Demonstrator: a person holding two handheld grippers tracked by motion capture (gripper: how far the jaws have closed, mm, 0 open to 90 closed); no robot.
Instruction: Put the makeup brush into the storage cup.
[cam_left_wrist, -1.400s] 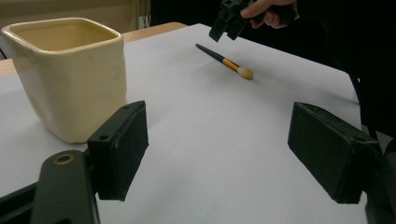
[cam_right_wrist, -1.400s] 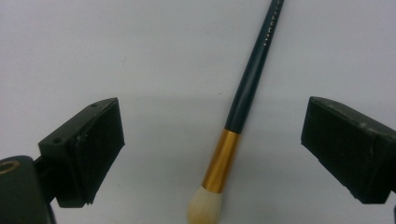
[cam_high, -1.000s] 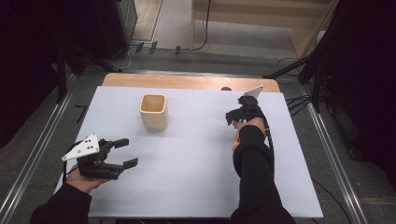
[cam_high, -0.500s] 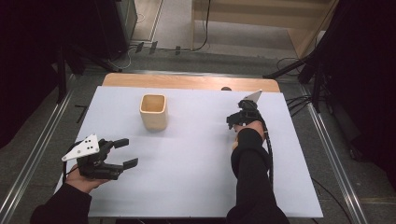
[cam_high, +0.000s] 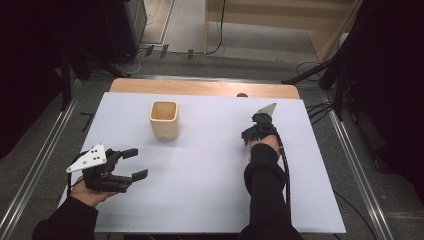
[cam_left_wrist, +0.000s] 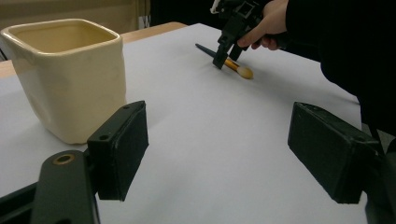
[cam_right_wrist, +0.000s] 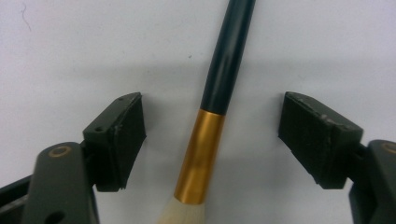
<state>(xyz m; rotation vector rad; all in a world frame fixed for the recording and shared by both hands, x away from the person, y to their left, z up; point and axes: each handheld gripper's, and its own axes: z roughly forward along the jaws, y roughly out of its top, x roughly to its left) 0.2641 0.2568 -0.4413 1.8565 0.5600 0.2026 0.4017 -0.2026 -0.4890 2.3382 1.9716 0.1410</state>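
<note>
A brush with a dark handle (cam_right_wrist: 229, 51), gold ferrule (cam_right_wrist: 201, 154) and pale bristles lies flat on the white table sheet (cam_high: 200, 200). My right gripper (cam_right_wrist: 212, 135) points down over it at the right of the table (cam_high: 251, 133). Its jaws straddle the ferrule and have just been closing. A gap remains on both sides, so the pads do not touch the brush. In the left gripper view the brush (cam_left_wrist: 236, 66) lies under the right gripper (cam_left_wrist: 224, 56). My left gripper (cam_high: 136, 163) hovers open at the front left, nothing between its pads (cam_left_wrist: 126, 144).
A cream square cup (cam_high: 164, 120) stands upright at the back middle, close in front of the left gripper (cam_left_wrist: 70, 79). A wooden strip (cam_high: 200, 87) borders the sheet's far edge. Metal rails (cam_high: 350, 165) run along both sides of the table.
The right gripper has sunk toward the table and drawn slightly nearer the person. The left gripper has stayed put.
</note>
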